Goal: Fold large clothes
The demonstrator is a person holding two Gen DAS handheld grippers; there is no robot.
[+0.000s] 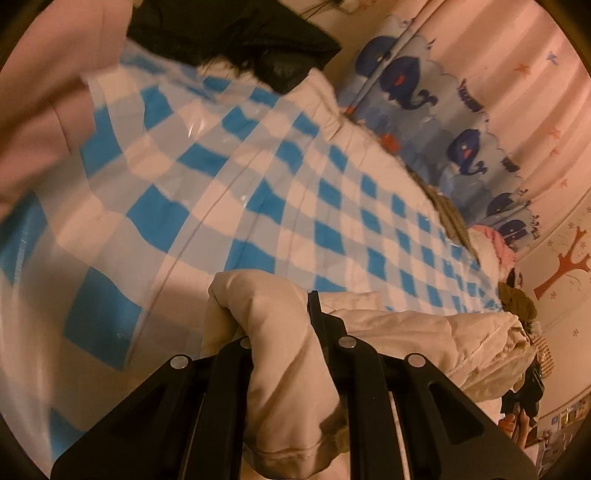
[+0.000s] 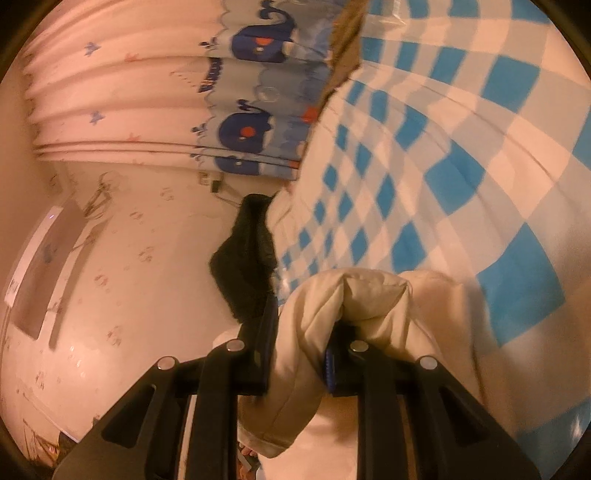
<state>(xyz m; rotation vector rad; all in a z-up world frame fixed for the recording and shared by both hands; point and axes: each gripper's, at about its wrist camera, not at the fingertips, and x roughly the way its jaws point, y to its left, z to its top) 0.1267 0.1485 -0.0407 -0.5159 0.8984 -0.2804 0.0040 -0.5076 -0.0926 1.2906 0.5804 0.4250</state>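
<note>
Left wrist view, left to right. A pink cloth (image 1: 33, 110), blurred, fills the upper left edge. Beside it lies a blue-and-white checked cover (image 1: 229, 173) with a glossy, plastic-like sheen, spread across the bed from the left border to the far right. A black garment (image 1: 236, 33) lies at the top, on the far end of the cover. At lower centre the left gripper (image 1: 280, 354) is clamped on a fold of a cream padded jacket (image 1: 280, 332); the fabric bulges out above the jaws and hangs down between the black linkage arms. The rest of the jacket stretches rightward, just above the checked cover, to a bunched end at the right. Further right hangs a curtain (image 1: 436, 122) printed with dark blue whales on a pale blue band, pink with small stars above. A red tree decal (image 1: 565, 266) marks the wall at the far right, with a brown furry item (image 1: 517, 302) and a pink cloth heap near it.

Right wrist view, left to right. A pale wall (image 2: 122, 258) with faint small prints takes the left side, with a grey rectangular panel (image 2: 44, 273) mounted on it. The whale curtain (image 2: 255, 92) runs across the top. The black garment (image 2: 247, 266) sits at centre, at the edge of the checked cover (image 2: 461, 166), which fills the right half. At lower centre the right gripper (image 2: 314, 350) is closed on a thick fold of the cream jacket (image 2: 347, 295); the padding puffs out over the fingertips, and a blue ribbed pad (image 2: 330, 373) shows against the fabric.
</note>
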